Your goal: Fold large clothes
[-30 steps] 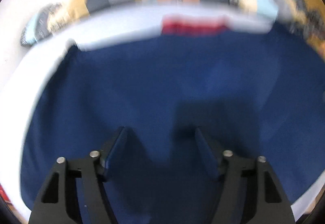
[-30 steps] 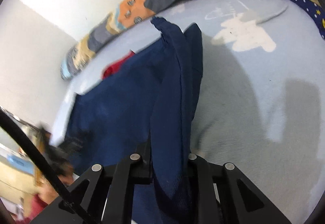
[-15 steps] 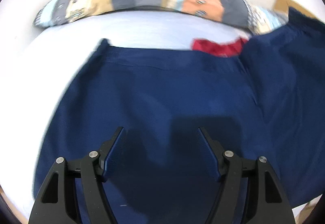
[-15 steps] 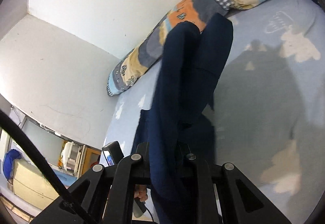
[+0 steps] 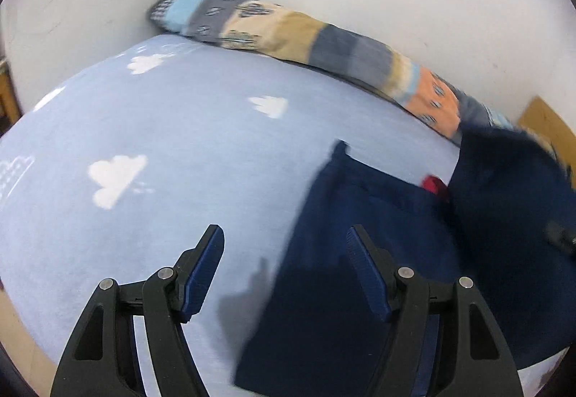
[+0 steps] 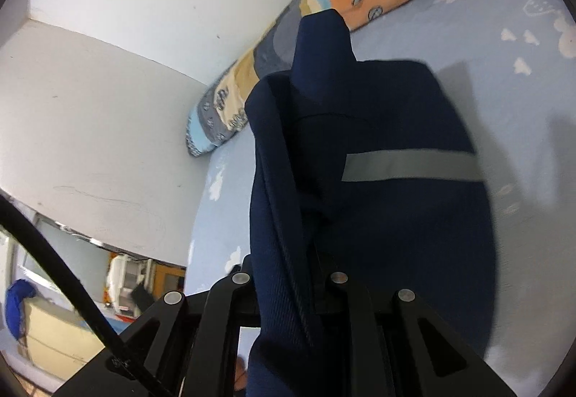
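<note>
The navy garment [image 5: 360, 253] lies partly spread on the bed [image 5: 180, 152], its far side lifted and hanging from the right tool [image 6: 288, 274], which is clamped narrow on a bunched edge; a grey reflective stripe [image 6: 410, 166] shows on the raised part. The cloth looks soft, limp and fairly heavy, likely to sag and slide, so hems or corners seem the best holds. Beside the garment's near edge, the left tool [image 5: 284, 267] hovers wide and empty. A patchwork bolster [image 5: 324, 44] lies beyond the garment along the wall.
</note>
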`<state>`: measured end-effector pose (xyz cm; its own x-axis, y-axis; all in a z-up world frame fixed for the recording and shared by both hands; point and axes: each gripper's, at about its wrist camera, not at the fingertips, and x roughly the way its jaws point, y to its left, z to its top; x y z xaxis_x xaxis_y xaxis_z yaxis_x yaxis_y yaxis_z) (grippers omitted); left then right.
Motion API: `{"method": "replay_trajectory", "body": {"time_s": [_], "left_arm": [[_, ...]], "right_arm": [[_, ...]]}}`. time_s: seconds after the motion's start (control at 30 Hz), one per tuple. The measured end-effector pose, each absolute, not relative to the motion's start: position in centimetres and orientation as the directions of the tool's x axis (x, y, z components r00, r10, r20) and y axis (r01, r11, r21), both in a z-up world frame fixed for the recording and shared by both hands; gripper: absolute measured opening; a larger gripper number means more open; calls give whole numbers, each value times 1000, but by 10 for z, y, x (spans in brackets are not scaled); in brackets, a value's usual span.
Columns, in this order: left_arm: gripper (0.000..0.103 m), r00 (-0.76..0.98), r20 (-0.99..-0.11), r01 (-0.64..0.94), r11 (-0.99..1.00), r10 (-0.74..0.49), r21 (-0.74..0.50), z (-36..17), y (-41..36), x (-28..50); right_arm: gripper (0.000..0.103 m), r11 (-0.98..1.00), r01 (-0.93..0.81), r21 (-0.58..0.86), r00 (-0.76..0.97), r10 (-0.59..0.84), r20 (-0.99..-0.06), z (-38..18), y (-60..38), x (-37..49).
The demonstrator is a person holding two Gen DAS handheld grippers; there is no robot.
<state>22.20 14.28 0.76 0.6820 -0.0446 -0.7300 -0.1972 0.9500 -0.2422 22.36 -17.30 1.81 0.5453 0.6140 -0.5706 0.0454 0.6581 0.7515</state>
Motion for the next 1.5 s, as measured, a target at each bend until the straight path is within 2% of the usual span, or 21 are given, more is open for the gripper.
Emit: {"method": "replay_trajectory", "body": {"time_s": [0.23,0.43,0.53,0.63,0.7,0.73,0.83,0.93,1.07,1.2,1.27,1.43,1.47,1.5], "left_arm": [[70,690,-723,-262,932,0,-250,16,190,206],[70,699,-715,-282,925,15,-256,20,209,199],[70,700,-714,-285,921,12,-264,20,212,197],[70,699,-715,-288,920,13,-265,20,213,199],[70,701,-713,-287,919,9,-271,21,213,200],[70,702,-712,-289,917,8,-275,21,212,200],[70,714,-701,-290,910,-1,-297,24,213,197],[70,727,-686,-279,901,-29,-334,28,212,194],[70,720,-683,-210,901,-119,-379,26,194,196],[70,693,-673,-79,901,-258,-427,26,151,199],[70,667,-688,-20,916,-287,-401,23,125,198],[70,593,-772,12,961,-231,-278,-4,93,204],[70,569,-795,-17,964,-210,-267,-12,97,208],[70,545,-817,-47,966,-188,-253,-21,102,211]], "right_arm": [[14,731,79,678,532,544,-649,-19,-89,244],[14,879,18,477,520,399,-755,-49,-10,247],[20,933,-35,359,461,334,-822,-84,19,245],[33,970,-112,216,470,244,-848,-93,37,239],[61,960,-197,199,446,269,-854,-90,45,234],[64,950,-229,211,434,293,-852,-88,45,232],[64,885,-352,304,399,436,-807,-65,40,217],[64,845,-356,398,437,528,-728,-35,-4,206],[64,900,-262,349,563,436,-702,-4,-69,220],[64,916,-147,373,584,385,-714,17,-110,254],[64,920,-135,367,576,375,-727,20,-108,270],[64,913,-167,372,496,404,-768,-3,-66,325],[60,906,-185,381,469,422,-776,-11,-52,335],[52,910,-201,362,452,414,-790,-18,-38,344]]}}
